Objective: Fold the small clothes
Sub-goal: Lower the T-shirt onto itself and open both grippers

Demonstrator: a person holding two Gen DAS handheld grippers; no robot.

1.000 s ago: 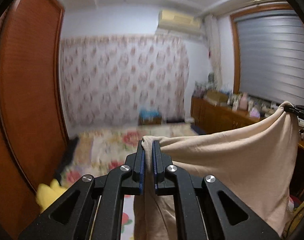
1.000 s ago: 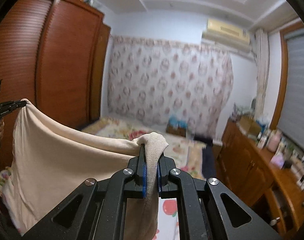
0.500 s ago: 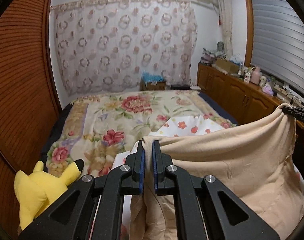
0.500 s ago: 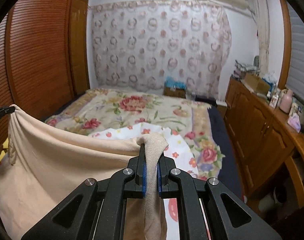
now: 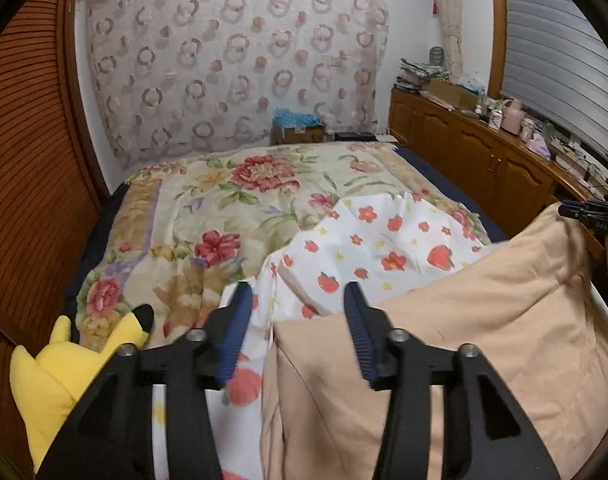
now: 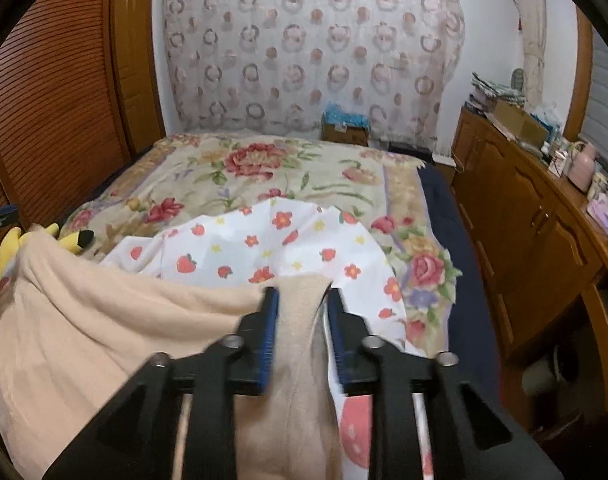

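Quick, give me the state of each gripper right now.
Left gripper: open, holding nothing; the beige cloth lies below it.
Right gripper: open; a strip of the beige cloth sits between its jaws, unclamped.

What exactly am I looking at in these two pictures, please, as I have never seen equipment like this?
A person holds a handheld gripper in each hand; each has a camera looking along its two fingers. One picture is from the left gripper, the other from the right gripper. Both are open. A beige garment lies on a strawberry-print cloth spread over the floral bedspread; part of it sits between the right fingers. A yellow plush toy lies beside the bedspread.
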